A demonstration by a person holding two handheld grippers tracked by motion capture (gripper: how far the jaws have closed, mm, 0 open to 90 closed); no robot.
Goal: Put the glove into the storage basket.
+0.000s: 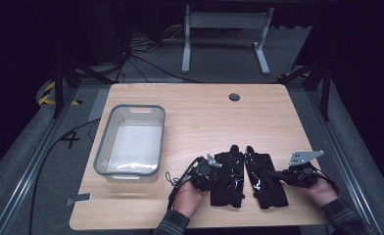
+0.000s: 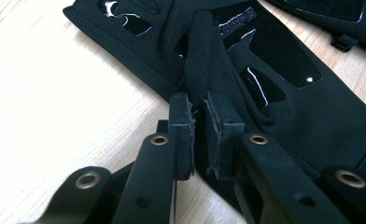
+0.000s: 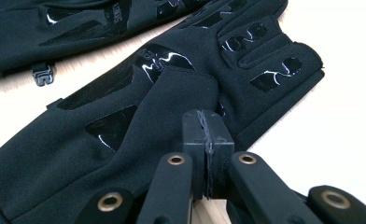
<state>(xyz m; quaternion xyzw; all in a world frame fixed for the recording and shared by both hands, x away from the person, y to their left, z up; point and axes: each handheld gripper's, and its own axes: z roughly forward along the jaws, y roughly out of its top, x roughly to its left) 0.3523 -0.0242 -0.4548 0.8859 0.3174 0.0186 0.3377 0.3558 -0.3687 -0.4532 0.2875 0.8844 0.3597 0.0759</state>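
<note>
Dim room, grey carpet floor (image 1: 28,161), white desk frame (image 1: 225,34) beyond.

I work in a lab: dark curtained surround, cables (image 1: 146,61) across grey carpet, hazard tape (image 1: 47,93), bare wooden table (image 1: 200,112).

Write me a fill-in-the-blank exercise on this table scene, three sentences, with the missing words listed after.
1. Two black ___ lie side by side on the wooden table.
2. The grey bin stands to the ___ of the left glove, seen from the high view.
3. The right gripper has its jaws pressed ___ at the edge of the right glove.

Missing words: gloves; left; together
</note>
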